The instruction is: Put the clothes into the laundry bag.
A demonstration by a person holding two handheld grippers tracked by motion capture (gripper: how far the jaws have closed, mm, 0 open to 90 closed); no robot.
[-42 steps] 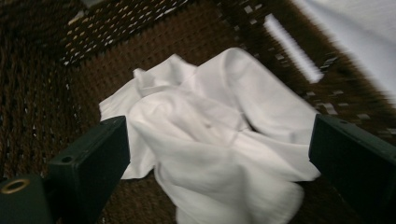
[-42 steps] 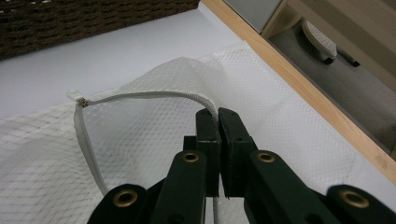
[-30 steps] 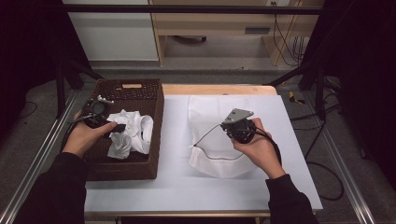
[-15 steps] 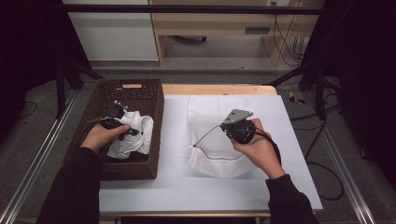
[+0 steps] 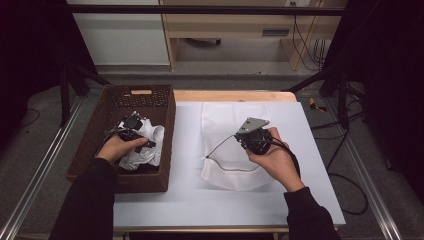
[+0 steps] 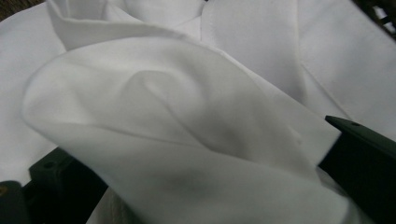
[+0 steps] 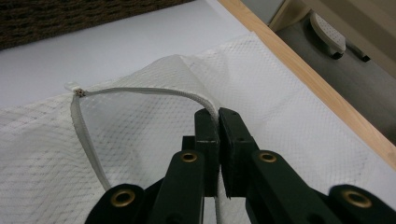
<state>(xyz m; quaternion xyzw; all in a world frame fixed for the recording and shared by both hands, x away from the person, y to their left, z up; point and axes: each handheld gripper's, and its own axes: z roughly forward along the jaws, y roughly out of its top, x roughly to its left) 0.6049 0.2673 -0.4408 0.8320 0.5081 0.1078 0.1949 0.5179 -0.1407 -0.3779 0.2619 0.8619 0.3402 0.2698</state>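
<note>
Right tongs (image 7: 218, 116) pinch the mesh bag's (image 5: 225, 172) zipper edge; left tongs (image 6: 196, 186), spread, straddle a soft, light white cloth (image 6: 187, 116); grip its fold.

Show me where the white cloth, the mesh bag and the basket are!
white cloth (image 5: 145, 145), high view, on its crumpled folds in the basket.
mesh laundry bag (image 5: 225, 120), high view, on its flat far part.
wicker basket (image 5: 167, 112), high view, on its right wall.
</note>
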